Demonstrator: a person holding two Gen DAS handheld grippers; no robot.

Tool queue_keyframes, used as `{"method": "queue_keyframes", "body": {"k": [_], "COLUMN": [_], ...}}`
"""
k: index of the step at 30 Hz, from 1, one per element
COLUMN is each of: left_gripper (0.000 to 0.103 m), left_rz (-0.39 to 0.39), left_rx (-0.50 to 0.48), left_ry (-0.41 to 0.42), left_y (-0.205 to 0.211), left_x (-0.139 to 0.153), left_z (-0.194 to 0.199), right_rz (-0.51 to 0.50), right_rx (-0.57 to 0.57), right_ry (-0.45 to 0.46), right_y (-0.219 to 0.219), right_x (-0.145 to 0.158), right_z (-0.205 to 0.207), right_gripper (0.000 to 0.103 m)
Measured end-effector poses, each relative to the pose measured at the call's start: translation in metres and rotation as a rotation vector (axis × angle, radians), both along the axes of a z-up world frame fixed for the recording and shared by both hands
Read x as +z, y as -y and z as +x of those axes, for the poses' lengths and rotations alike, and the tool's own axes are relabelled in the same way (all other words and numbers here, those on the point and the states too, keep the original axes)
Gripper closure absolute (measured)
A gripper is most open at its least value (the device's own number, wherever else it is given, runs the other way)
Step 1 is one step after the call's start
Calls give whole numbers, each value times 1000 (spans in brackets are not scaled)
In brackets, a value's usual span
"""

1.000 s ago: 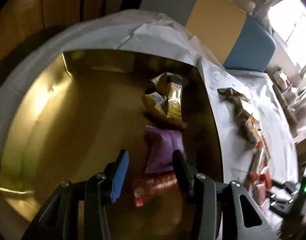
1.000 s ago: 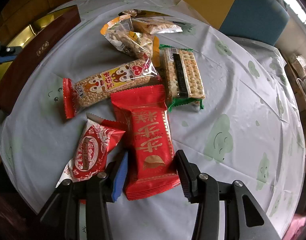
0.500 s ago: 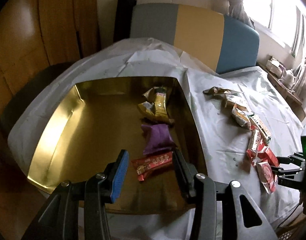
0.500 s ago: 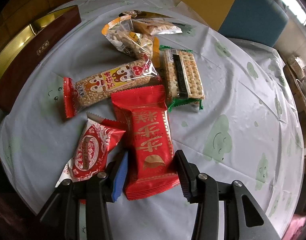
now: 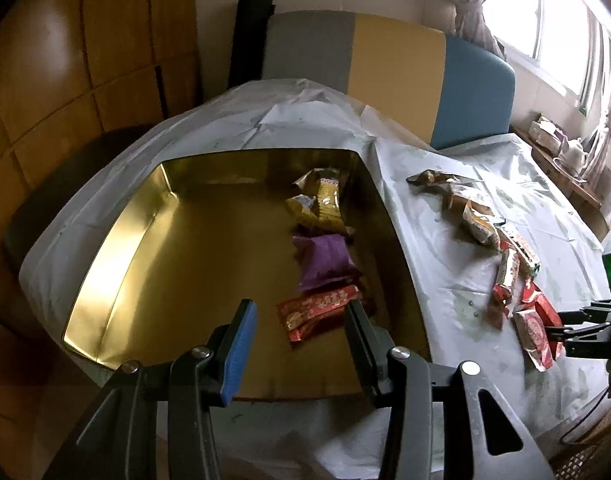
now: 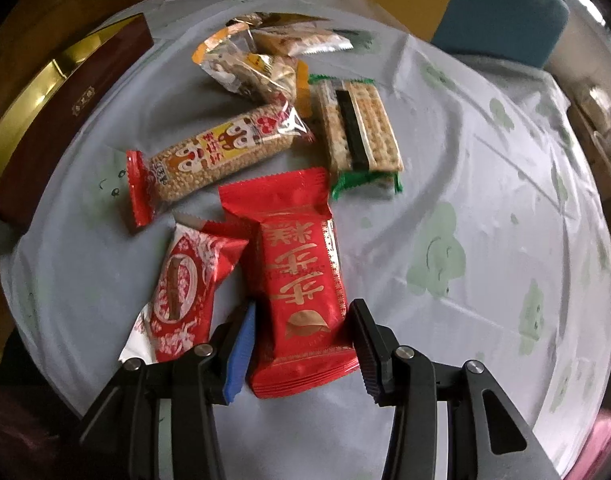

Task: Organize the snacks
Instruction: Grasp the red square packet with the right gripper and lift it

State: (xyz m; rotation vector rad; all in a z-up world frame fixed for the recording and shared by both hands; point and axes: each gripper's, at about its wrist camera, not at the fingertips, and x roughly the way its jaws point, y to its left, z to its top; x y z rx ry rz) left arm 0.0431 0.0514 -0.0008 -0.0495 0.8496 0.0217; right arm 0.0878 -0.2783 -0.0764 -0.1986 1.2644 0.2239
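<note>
Covering the table, pale cloth (image 6: 485, 184); at left, gold-lined box (image 5: 117, 264) holding yellow, purple (image 5: 325, 262) and red (image 5: 319, 312) packets along its right side. Hovering spread and empty above its near edge, left gripper (image 5: 299, 340). Straddling, perhaps pinching (cannot tell), large red packet (image 6: 301, 280), right gripper (image 6: 303, 344); beyond, remaining snacks clustered.

Glossy brown wood-panelled wall (image 5: 77, 80), grey, yellow and blue padded headboard (image 5: 389, 68), bright curtained window (image 5: 553, 28), pale cloth-covered table (image 5: 465, 280)
</note>
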Motion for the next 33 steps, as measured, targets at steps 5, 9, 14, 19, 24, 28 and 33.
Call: {"method": "queue_keyframes", "body": {"k": [5, 9, 14, 19, 24, 28, 33], "left_gripper": [57, 57, 57, 57, 57, 57, 57], "left_rz": [-8, -20, -24, -37, -39, -32, -34], "left_rx": [5, 9, 17, 31, 47, 52, 64], "left_ry": [-8, -18, -11, -10, -11, -7, -11], "left_y": [-3, -6, -9, -15, -20, -22, -27], "left_x": [-5, -9, -8, -8, -8, -6, -7], "left_z": [0, 0, -1, 0, -1, -4, -6], "right_rz": [26, 44, 87, 143, 217, 230, 232], "right_rx": [-50, -88, -154, -199, -185, -129, -93], "right_ry": [-45, -56, -30, 23, 63, 77, 92], "right_y": [12, 20, 39, 55, 48, 23, -4], "right_x": [0, 0, 8, 24, 38, 42, 43], "right_z": [-2, -5, -7, -5, -9, -10, -9], "right_gripper": [59, 61, 62, 62, 62, 62, 62]}}
